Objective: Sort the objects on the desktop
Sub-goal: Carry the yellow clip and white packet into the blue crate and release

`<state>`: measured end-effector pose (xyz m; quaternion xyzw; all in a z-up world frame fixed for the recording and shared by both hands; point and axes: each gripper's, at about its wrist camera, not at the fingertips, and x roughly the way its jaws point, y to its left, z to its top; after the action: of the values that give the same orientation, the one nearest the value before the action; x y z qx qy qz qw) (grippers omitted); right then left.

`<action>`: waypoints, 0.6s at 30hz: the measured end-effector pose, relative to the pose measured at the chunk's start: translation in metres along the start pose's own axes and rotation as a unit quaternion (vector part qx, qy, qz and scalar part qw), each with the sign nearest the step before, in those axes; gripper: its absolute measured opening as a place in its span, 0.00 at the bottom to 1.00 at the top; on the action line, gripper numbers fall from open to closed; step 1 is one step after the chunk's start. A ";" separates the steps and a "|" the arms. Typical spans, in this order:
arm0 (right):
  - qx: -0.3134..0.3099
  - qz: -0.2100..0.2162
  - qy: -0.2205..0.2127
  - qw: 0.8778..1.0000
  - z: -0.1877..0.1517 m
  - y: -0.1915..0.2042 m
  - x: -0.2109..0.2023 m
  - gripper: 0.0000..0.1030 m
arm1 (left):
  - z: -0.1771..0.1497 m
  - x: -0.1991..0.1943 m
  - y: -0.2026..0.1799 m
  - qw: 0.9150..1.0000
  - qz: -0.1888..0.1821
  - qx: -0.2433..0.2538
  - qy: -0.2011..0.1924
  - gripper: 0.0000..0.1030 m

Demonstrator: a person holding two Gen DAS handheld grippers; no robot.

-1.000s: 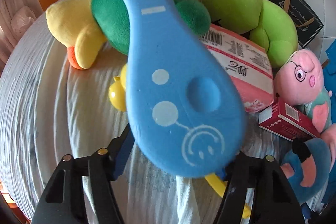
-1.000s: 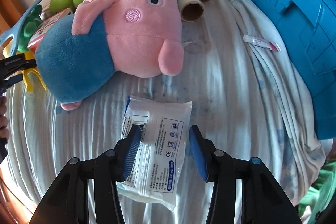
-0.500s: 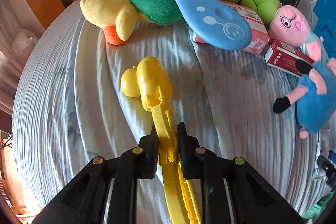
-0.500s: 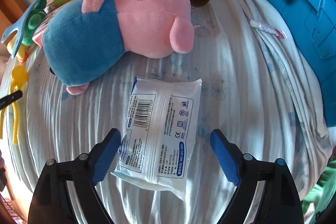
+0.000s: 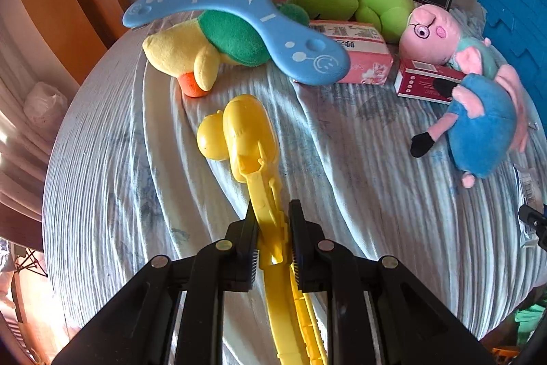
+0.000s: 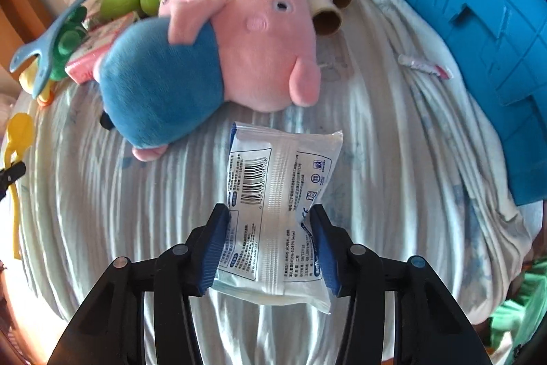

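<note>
Jaws of the right gripper (image 6: 270, 218), spread wide half a second ago on either side of the white plastic wipes packet with blue print (image 6: 278, 211), have now drawn in against its two long edges and pinch it, the film buckling slightly between the blue pads. The left gripper (image 5: 271, 214) stays clamped on the yellow plastic scoop tongs (image 5: 254, 159), as it was half a second ago; a second ago the blue three-armed foam boomerang (image 5: 246, 16) filled that view, and it now lies well ahead of the jaws, propped on the yellow and green plush duck (image 5: 208, 53).

The packet's long axis runs straight away from the right jaws, barcode side up, its far end lying near the pink and blue plush pig (image 6: 212, 57). The tongs likewise point straight ahead of the left jaws, rounded scoop heads at the far end, handles running back under the gripper.

Left jaws are nearly together, gripping the tongs' handles just behind the hinge. Both things lie over the pale striped cloth covering the worktop (image 5: 359, 159). Beyond the right jaws, to their right, stands a blue plastic crate (image 6: 478, 5).
</note>
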<state>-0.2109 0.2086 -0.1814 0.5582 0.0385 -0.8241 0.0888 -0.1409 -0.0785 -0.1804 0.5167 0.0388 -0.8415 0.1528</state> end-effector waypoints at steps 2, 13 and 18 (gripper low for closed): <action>0.000 0.003 -0.014 1.000 0.012 -0.011 -0.008 0.46 | -0.005 -0.011 -0.005 1.000 -0.008 0.005 -0.013 0.16; -0.006 0.003 -0.121 0.993 0.005 0.025 -0.108 0.46 | 0.007 -0.081 0.005 0.992 -0.054 0.030 -0.114 0.16; -0.013 0.005 -0.167 0.986 0.008 0.028 -0.148 0.46 | 0.018 -0.117 -0.010 0.985 -0.066 0.041 -0.157 0.16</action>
<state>-0.1595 0.1947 -0.0399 0.4119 0.0313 -0.9046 0.1050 -0.1100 -0.0478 -0.0699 0.3804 0.0141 -0.9213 0.0801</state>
